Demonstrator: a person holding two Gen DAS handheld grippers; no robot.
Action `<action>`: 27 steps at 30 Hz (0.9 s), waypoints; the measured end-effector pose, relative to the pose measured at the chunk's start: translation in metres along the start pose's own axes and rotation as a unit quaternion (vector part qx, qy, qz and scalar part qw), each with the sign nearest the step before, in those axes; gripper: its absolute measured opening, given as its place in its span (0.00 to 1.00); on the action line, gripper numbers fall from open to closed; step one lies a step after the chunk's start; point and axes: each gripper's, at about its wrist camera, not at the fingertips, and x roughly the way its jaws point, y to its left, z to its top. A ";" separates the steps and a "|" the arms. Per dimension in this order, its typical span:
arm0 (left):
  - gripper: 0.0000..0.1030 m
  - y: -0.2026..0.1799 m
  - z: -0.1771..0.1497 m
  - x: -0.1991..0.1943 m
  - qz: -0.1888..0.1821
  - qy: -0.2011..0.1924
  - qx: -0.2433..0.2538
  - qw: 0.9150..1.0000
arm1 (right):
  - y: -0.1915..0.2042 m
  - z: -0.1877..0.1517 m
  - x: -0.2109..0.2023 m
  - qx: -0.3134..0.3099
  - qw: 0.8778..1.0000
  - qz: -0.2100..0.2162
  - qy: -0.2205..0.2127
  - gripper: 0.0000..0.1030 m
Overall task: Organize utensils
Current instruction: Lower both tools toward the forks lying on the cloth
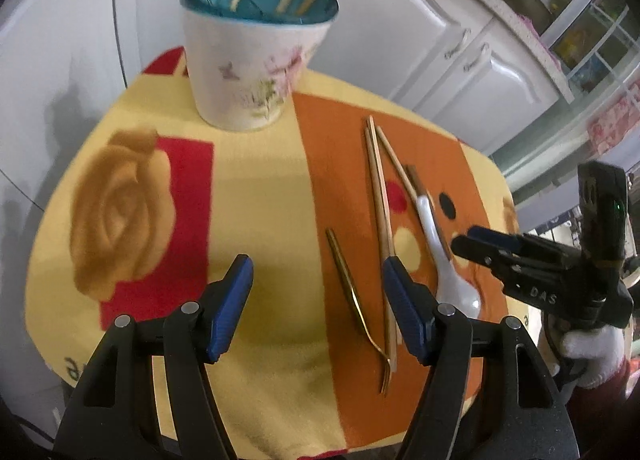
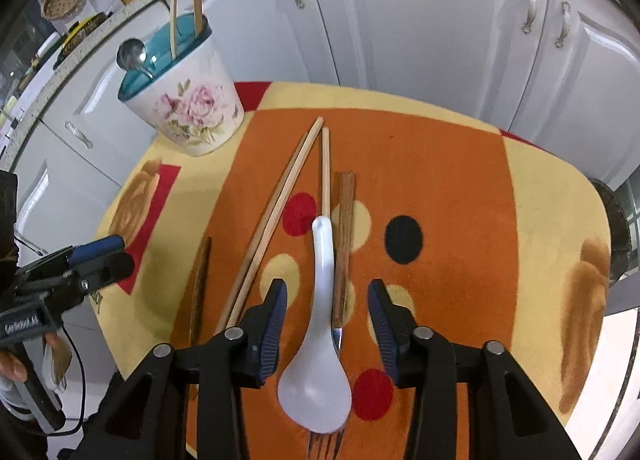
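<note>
glossy white spoon (image 2: 316, 364) lies between the parted right tongs (image 2: 328, 320); left tongs (image 1: 316, 300) parted.

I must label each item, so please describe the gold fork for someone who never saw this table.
On the patterned cloth, look in front of the floral holder, left of the chopsticks. The gold fork is thin, shiny metal, curved, tines nearest; its neighbours are wood or white.

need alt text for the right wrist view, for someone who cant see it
The right gripper hangs open over a white ceramic spoon lying on an orange and yellow cloth, a wooden-handled fork beside it. Loose chopsticks lie to the left, and a floral holder with utensils stands behind.
</note>
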 end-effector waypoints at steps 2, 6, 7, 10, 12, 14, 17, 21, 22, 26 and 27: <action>0.65 0.000 -0.001 0.003 0.002 0.004 0.001 1.000 | 0.004 0.001 0.005 -0.008 1.000 0.000 0.004 0.33; 0.65 0.002 -0.002 0.008 0.001 0.008 -0.002 1.000 | 0.006 0.003 0.012 -0.017 1.000 -0.007 0.005 0.30; 0.65 0.002 -0.003 0.009 0.000 0.009 -0.002 1.000 | 0.005 0.005 0.013 -0.014 1.000 -0.006 0.005 0.29; 0.65 0.003 -0.005 0.013 -0.002 0.011 0.006 1.000 | -0.003 0.013 0.017 0.003 1.000 -0.007 -0.001 0.27; 0.65 0.002 -0.005 0.018 -0.001 0.015 0.008 1.000 | -0.008 0.019 0.017 0.017 1.000 -0.006 -0.005 0.25; 0.65 0.001 -0.006 0.022 -0.001 0.019 0.010 1.000 | -0.015 0.027 0.021 0.029 1.000 -0.008 -0.006 0.24; 0.65 -0.002 -0.006 0.027 -0.001 0.024 0.016 1.000 | -0.020 0.038 0.030 0.037 0.999 -0.012 0.001 0.20; 0.65 -0.003 -0.006 0.030 0.004 0.026 0.022 0.999 | -0.018 0.050 0.044 0.030 0.999 -0.008 0.011 0.18; 0.65 -0.003 -0.006 0.031 0.004 0.027 0.023 0.999 | -0.017 0.052 0.046 0.028 0.999 -0.009 0.013 0.15; 0.65 -0.003 -0.005 0.032 0.006 0.029 0.023 0.999 | -0.020 0.052 0.047 0.014 1.000 -0.015 0.010 0.10; 0.65 -0.003 -0.004 0.033 0.008 0.029 0.025 0.999 | -0.023 0.050 0.045 0.011 1.000 -0.017 0.010 0.10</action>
